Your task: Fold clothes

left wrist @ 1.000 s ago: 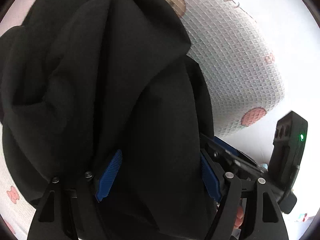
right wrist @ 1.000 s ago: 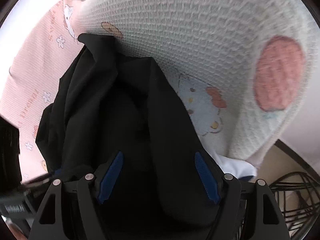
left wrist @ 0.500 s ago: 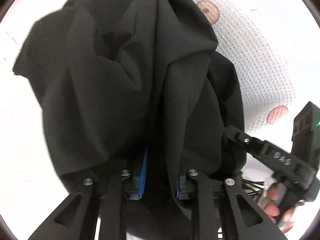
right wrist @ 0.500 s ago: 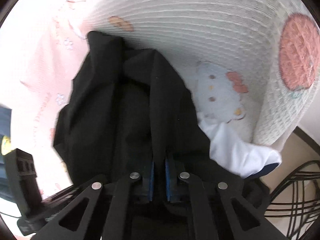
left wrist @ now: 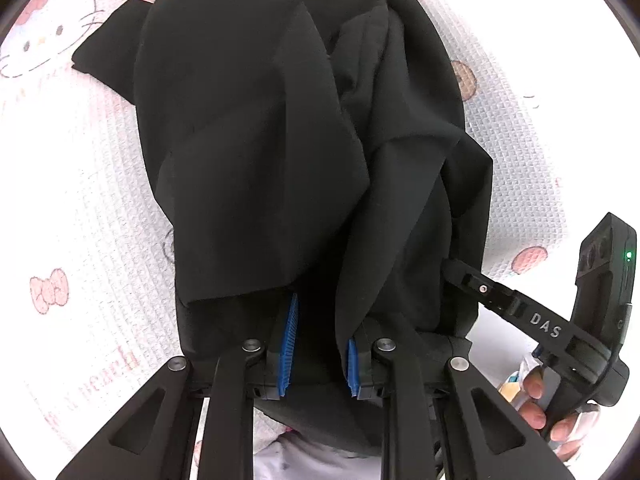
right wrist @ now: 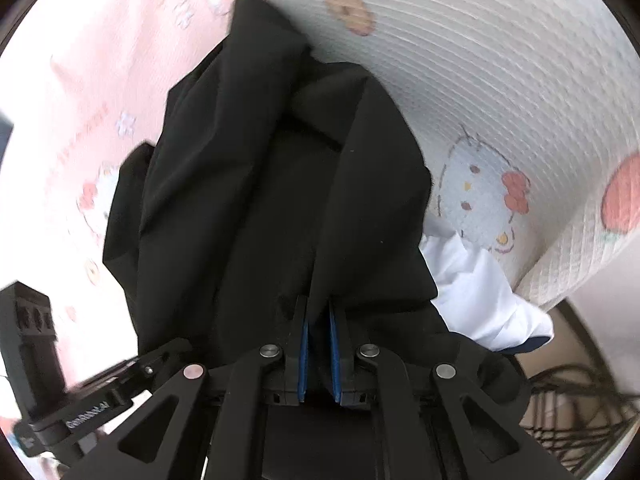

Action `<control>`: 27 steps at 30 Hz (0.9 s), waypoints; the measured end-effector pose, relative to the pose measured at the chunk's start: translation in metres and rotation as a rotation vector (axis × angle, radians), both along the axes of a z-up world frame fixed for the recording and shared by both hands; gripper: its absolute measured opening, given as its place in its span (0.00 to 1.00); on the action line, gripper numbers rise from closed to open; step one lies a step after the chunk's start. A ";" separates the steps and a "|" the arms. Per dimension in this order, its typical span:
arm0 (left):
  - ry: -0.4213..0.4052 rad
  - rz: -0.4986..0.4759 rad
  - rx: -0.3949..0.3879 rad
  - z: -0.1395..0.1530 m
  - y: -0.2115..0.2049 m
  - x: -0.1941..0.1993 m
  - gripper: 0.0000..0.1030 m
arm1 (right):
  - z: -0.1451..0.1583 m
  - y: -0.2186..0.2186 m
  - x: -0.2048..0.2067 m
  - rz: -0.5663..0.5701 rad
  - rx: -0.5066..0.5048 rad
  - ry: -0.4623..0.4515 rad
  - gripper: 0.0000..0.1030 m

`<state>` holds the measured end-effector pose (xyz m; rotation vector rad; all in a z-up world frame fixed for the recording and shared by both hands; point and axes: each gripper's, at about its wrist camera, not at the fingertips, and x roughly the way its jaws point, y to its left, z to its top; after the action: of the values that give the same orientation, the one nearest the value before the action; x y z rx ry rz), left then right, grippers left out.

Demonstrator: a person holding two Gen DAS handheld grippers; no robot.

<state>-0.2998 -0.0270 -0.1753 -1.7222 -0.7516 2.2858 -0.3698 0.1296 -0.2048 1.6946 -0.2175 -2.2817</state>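
Note:
A black garment (left wrist: 256, 152) hangs in loose folds over a pink and white cartoon-cat blanket (left wrist: 80, 208). In the left wrist view my left gripper (left wrist: 318, 344) is shut on a bunched edge of it, and black cloth fills the gap between the blue pads (left wrist: 289, 332). The right wrist view shows my right gripper (right wrist: 319, 344) shut on another edge of the black garment (right wrist: 248, 184), its blue pads (right wrist: 304, 352) nearly together. The two grippers are close side by side: the right gripper's body (left wrist: 520, 312) shows at the left view's right edge.
A white garment (right wrist: 480, 292) lies on the blanket (right wrist: 500, 80) just right of the black one. A dark wire frame (right wrist: 580, 412) stands past the blanket's edge at lower right. A hand (left wrist: 536, 404) holds the right gripper's handle. The left gripper's body (right wrist: 80, 400) shows at lower left.
Both grippers went from wide open around the black cloth to shut on it. Both then moved sideways with the garment, and more of the blanket now shows around it.

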 end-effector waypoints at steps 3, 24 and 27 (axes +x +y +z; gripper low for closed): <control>0.035 0.005 -0.013 0.008 -0.009 0.010 0.18 | 0.005 -0.021 0.009 0.069 0.058 0.038 0.08; 0.084 0.078 -0.055 -0.012 -0.056 0.064 0.18 | 0.017 -0.120 0.103 0.223 0.007 0.092 0.08; 0.068 0.111 -0.026 -0.024 -0.072 0.074 0.18 | 0.010 -0.142 0.117 0.246 0.031 0.092 0.08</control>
<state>-0.2260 -0.0994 -0.1989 -1.6426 -0.8270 2.4238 -0.2530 -0.0125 -0.1943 1.5316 0.0453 -2.1823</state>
